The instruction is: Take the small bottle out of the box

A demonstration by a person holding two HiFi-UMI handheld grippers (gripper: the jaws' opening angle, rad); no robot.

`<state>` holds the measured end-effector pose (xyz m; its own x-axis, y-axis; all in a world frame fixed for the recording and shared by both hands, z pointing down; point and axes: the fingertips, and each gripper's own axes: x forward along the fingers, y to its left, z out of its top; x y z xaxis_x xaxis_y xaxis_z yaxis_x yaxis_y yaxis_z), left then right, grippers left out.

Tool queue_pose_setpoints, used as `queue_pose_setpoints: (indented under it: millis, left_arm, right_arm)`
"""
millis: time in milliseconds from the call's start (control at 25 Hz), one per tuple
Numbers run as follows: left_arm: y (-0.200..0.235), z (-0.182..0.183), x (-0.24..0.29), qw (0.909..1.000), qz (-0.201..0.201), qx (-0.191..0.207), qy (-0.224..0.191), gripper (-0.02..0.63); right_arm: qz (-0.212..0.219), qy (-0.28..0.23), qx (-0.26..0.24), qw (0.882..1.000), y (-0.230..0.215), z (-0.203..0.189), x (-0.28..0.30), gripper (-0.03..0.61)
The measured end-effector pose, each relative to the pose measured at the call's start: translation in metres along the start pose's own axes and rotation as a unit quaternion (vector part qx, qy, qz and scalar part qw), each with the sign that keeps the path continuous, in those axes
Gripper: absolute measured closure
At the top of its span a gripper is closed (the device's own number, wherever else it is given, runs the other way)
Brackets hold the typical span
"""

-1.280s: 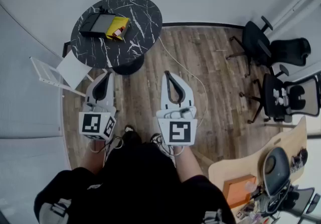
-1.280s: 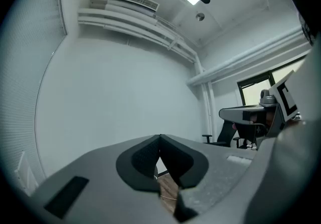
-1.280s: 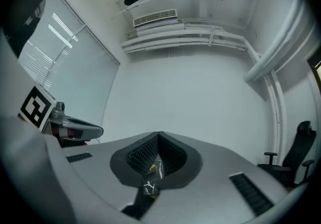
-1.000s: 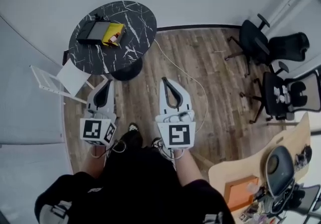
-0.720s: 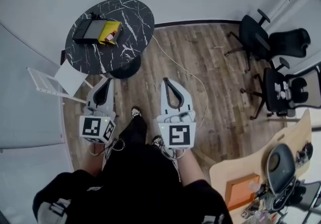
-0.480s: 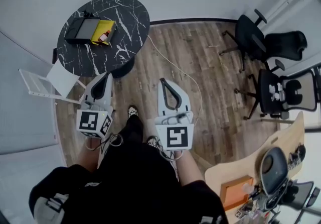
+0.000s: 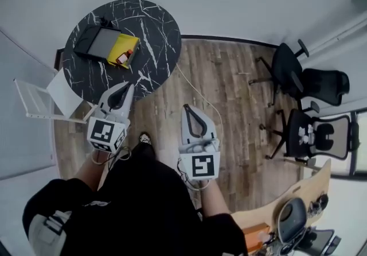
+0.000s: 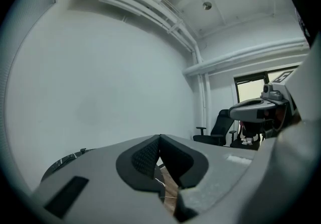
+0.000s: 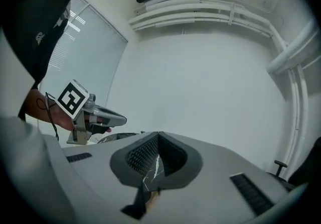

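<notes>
On the round black marble table (image 7: 152, 31), close to its middle, lies a yellow box (image 7: 127, 47). It is open at the top and set at a slant. Its left side touches a flat dark case (image 7: 98, 41) with a grey face, which sits nearer the table's left edge. Toward the near end of the yellow box a small reddish thing (image 7: 121, 58) shows against the yellow. It is too small in the head view to tell its shape, or whether it is the bottle.

The left gripper (image 7: 123, 88) points at the box, and its tip shows over the table's near edge, short of the box and not touching it. In the left gripper view its two jaws are pressed together with nothing between them.

The right gripper (image 7: 192, 110) is held over the wooden floor (image 7: 229, 88), to the right of the table and clear of its edge. Its jaws are also closed tight and empty. The right gripper view shows the left gripper off to its left, marker cube (image 9: 73, 97) uppermost.

A white chair (image 7: 40, 97) stands just beside the table's near-left edge. A thin cable (image 7: 198, 91) trails across the floor from the table's right edge. Two black office chairs (image 7: 298, 68) stand well apart, at the far right.
</notes>
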<state>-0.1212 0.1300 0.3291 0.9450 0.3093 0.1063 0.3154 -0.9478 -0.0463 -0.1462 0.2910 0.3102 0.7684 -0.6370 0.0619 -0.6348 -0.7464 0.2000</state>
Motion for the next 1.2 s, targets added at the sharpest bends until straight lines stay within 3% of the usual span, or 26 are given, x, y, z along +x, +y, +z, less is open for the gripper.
queue_pose_setpoints:
  millis: [320, 520, 760, 960, 1200]
  left_arm:
    - [0.085, -0.026, 0.033, 0.9997, 0.016, -0.008, 0.018, 0.615]
    - [0.111, -0.039, 0.053, 0.9987, 0.023, -0.032, 0.031, 0.615]
    - [0.152, -0.062, 0.077, 0.9954, 0.063, -0.043, 0.058, 0.615]
    - [0.201, -0.071, 0.099, 0.9875, 0.126, -0.065, 0.069, 0.615]
    - [0.243, -0.089, 0.123, 0.9710, 0.197, -0.094, 0.098, 0.615]
  right_arm:
    - [0.031, 0.025, 0.004, 0.999, 0.010, -0.018, 0.087, 0.583]
    - [0.059, 0.029, 0.013, 0.998, 0.012, -0.015, 0.129, 0.584]
    - [0.097, 0.028, 0.028, 0.995, -0.002, -0.028, 0.192, 0.584]
    - [0.169, 0.032, 0.023, 0.985, -0.006, -0.037, 0.263, 0.584]
    - [0.274, 0.054, 0.000, 0.960, -0.001, -0.047, 0.347, 0.584]
